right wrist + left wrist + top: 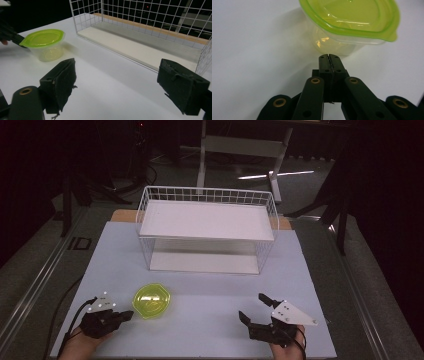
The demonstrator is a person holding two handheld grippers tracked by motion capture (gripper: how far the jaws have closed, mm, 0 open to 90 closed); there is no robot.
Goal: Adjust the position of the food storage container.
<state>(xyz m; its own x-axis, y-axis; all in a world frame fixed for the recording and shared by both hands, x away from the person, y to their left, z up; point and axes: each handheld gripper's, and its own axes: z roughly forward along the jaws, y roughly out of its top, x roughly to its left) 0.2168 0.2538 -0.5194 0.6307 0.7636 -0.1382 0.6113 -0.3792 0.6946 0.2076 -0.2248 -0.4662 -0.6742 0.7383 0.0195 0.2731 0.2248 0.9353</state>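
Left gripper, jaws pressed together with nothing between them, tips just beside the green-lidded container on the white table; right gripper, jaws spread wide apart, well away

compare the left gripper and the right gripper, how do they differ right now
The left gripper has its jaws pressed together with nothing between them; the right gripper has its jaws spread wide. The left gripper's tips sit close to the side of the green-lidded container, whereas the right gripper is apart from it, with bare table ahead and the white wire rack beyond. Both are black, hand-held, low over the table, and neither holds anything.
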